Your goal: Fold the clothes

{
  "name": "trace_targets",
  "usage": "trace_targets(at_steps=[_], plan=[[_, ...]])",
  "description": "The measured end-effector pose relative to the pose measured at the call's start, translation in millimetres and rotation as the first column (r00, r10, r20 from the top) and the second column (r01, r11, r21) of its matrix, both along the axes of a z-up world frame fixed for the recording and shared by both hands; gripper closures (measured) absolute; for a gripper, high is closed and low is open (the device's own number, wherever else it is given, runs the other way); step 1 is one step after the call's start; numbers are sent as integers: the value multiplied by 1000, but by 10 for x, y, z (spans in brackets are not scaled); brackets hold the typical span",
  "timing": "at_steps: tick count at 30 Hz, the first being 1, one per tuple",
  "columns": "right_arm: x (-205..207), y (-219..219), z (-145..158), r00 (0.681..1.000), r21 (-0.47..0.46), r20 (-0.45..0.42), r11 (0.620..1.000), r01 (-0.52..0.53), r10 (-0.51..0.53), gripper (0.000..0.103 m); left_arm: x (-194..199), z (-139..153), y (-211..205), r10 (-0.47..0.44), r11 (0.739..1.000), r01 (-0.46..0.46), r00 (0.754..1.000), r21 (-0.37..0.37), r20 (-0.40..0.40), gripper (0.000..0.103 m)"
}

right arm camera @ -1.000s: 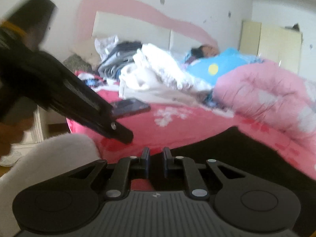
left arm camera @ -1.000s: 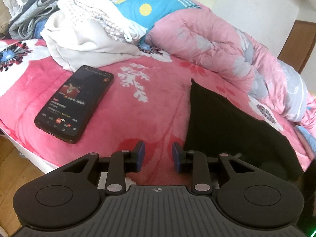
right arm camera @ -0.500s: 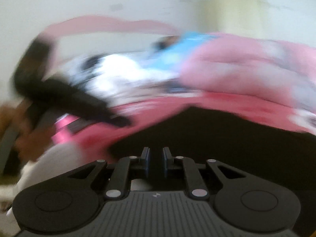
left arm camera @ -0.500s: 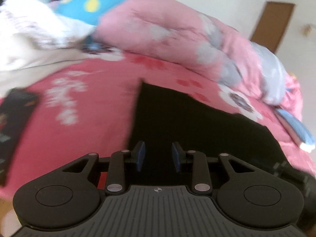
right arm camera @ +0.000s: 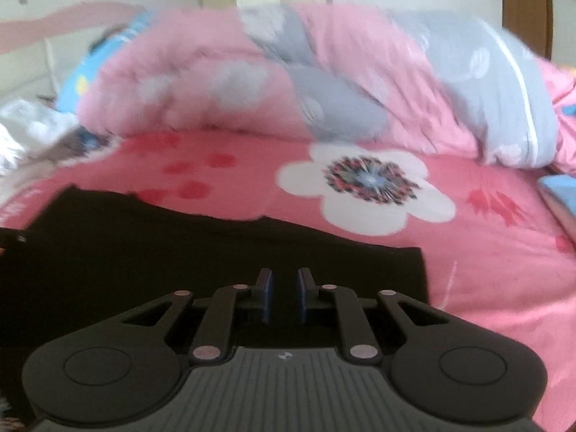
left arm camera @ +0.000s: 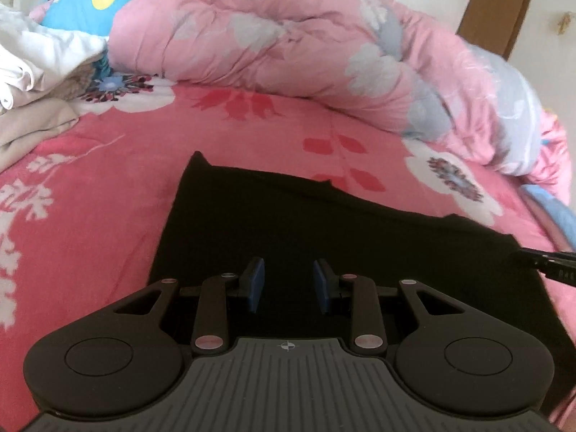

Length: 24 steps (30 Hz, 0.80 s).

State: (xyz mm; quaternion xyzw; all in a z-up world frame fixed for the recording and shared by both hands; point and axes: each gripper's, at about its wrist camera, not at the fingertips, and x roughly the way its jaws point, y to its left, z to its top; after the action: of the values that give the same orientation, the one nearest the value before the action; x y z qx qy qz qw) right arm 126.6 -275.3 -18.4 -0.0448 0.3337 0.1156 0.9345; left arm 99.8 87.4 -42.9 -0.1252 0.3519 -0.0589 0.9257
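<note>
A black garment lies flat on the pink flowered bedsheet. My left gripper hovers over the garment's near left part, open, with nothing between its blue pads. In the right wrist view the same garment spreads to the left. My right gripper hangs over its near right corner with a narrow gap between the pads and nothing in it. A black tip of the right gripper pokes in at the right edge of the left wrist view.
A rolled pink and grey quilt runs along the far side of the bed. White clothes are piled at the far left beside a blue cover. A brown door stands behind. A blue item lies at the bed's right edge.
Both views have swung right along the bed. The phone and most of the clothes pile have left the left wrist view. The black garment now lies under both grippers, whose gaps look unchanged.
</note>
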Motion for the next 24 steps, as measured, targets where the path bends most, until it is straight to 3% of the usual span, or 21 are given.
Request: trace_targets(at_steps=[4, 7, 11, 17, 20, 24], plan=[[425, -122, -186, 997, -54, -59, 998, 41, -44, 87, 60, -75, 54, 12, 1000, -12, 1000, -5, 10, 74], [643, -284, -214, 996, 25, -74, 998, 54, -52, 88, 50, -106, 35, 7, 1000, -7, 999, 11, 34, 73], [846, -478, -208, 988, 38, -64, 989, 144, -142, 87, 18, -124, 2, -3, 999, 1, 998, 39, 60, 73], [980, -968, -219, 939, 153, -104, 928, 340, -327, 87, 85, 39, 3, -2, 998, -1, 999, 67, 42, 72], [791, -1065, -74, 951, 256, -85, 916, 308, -296, 87, 218, 116, -73, -13, 995, 8, 999, 102, 51, 69], [658, -1035, -43, 979, 347, -139, 919, 189, -148, 80, 523, 97, -148, -4, 992, -2, 999, 126, 47, 69]])
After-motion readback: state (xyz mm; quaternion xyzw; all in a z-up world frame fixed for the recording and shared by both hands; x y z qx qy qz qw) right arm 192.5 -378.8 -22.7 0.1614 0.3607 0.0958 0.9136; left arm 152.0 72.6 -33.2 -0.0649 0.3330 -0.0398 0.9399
